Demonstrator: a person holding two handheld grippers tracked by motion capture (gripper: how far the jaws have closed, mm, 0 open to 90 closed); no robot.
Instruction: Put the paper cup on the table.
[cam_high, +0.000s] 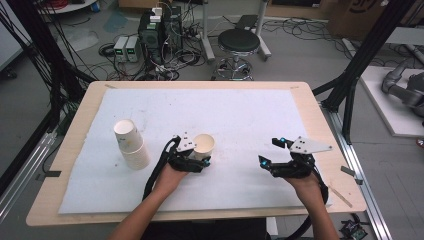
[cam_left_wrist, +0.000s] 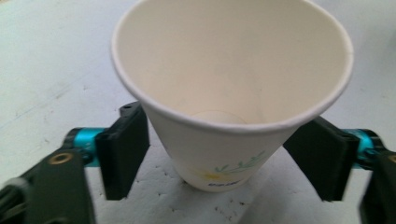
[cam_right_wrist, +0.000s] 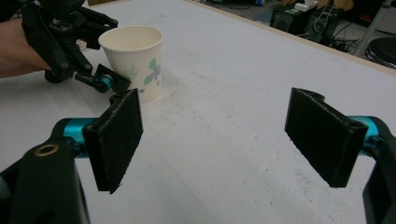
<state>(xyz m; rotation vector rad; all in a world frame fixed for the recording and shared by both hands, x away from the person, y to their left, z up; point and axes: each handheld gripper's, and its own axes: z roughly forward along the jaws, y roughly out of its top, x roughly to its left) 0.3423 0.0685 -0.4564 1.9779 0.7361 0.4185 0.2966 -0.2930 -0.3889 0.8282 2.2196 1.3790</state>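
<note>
Nearest the table's front edge, the person's two hands come in low, each holding a gripper. The left gripper (cam_high: 196, 159) sits just left of centre, and its jaws are spread wide with a single paper cup (cam_high: 204, 145) standing upright between them. In the left gripper view the cup (cam_left_wrist: 231, 88) stands on its base with its mouth up, a black pad at about nine o'clock and another at three o'clock of its wall. I see a sliver of gap on each side, so I judge the pads are not yet pressing it.

That is what any coming move seems to turn on: the cup's long axis runs straight up, the pads flank it level, and the left hand is far the nearer one.

The right gripper (cam_high: 276, 155) hovers over bare white mat (cam_high: 240, 110) well apart from the cup, at about three o'clock of it, its jaws also spread with nothing between them. In the right gripper view the cup (cam_right_wrist: 135, 60) lies off at roughly ten o'clock, beside the left gripper (cam_right_wrist: 100, 81).

Farther out, at about nine o'clock of the lone cup, a stack of cups (cam_high: 131, 143) leans on the mat. Beyond the table a black stool (cam_high: 239, 42) stands among cables.
</note>
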